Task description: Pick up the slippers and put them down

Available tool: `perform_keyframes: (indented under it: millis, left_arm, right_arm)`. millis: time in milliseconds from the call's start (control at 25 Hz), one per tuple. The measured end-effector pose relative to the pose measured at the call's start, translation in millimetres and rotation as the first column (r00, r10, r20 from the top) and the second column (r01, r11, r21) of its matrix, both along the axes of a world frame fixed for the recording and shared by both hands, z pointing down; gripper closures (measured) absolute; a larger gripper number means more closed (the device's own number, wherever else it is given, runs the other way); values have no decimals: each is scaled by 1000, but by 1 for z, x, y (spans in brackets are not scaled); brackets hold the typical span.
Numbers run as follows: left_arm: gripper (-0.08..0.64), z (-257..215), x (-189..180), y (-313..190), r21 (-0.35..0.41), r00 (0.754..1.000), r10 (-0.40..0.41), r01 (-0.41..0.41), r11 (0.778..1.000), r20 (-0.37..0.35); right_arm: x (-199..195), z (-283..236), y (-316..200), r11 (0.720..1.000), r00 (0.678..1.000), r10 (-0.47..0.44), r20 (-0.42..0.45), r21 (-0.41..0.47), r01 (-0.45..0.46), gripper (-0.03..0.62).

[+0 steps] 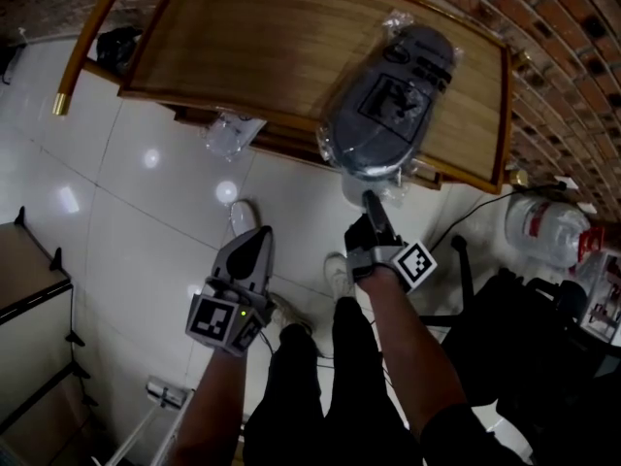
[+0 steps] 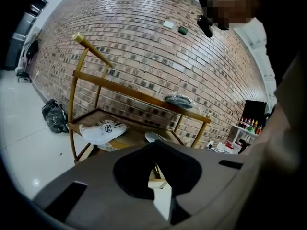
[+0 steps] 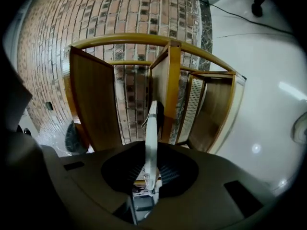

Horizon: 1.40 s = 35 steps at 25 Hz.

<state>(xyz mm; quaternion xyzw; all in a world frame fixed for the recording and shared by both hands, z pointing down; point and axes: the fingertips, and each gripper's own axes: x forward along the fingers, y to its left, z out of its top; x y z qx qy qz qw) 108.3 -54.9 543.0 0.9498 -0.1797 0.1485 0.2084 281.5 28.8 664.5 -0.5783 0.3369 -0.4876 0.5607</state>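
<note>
On top of the wooden rack [image 1: 243, 37], in the head view, lie the slippers [image 1: 388, 95], a dark grey pair sealed in clear plastic. Their near end juts past the rack's front edge. The right gripper [image 1: 371, 200] sits just below that edge, its jaws clamped on the overhanging end. The left gripper [image 1: 258, 237] hangs further out from the rack, over the glossy white tiled floor [image 1: 146, 221] and well apart from the slippers. A brick wall [image 1: 572, 56] runs behind the rack. Beside the rack's right end stand a water bottle [image 1: 543, 226] and a black chair [image 1: 514, 318].

The left gripper view faces the rack from across the floor. Its jaws are together with nothing between them. The slippers show on the rack's top shelf near its right end. A white parcel [image 2: 103, 128] lies on the lower shelf, and a black bag [image 2: 53, 116] sits on the floor left of the rack.

The right gripper view is rolled sideways, with the rack's shelves upright against the brick wall and the floor beyond. A thin pale edge of the slippers stands pinched between its jaws.
</note>
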Motion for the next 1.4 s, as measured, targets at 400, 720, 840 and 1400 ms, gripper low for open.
perform_keyframes:
  millis: [400,720,840,1400]
  left_arm:
    - [560,-5,1,22,-11,998,20,-21,1000,-55]
    - [560,-3,-33,42,-23,997,66,-67,997,-47]
    - [560,-7,-59,39,-20,998,54,-55,998,-33]
    - [560,-26,-196,4,5,962,-271,272,962,-22]
  right_arm:
    - [-32,-39,51,995,998,-13,-56,97,19,532]
    - [-95,-49,81,995,998,-39,-54,91,44,531]
    - [-127,-50,81,993,995,-85,-53,81,89,532]
    - [-249,-87,8,851,858,-498,-128,121,511,531]
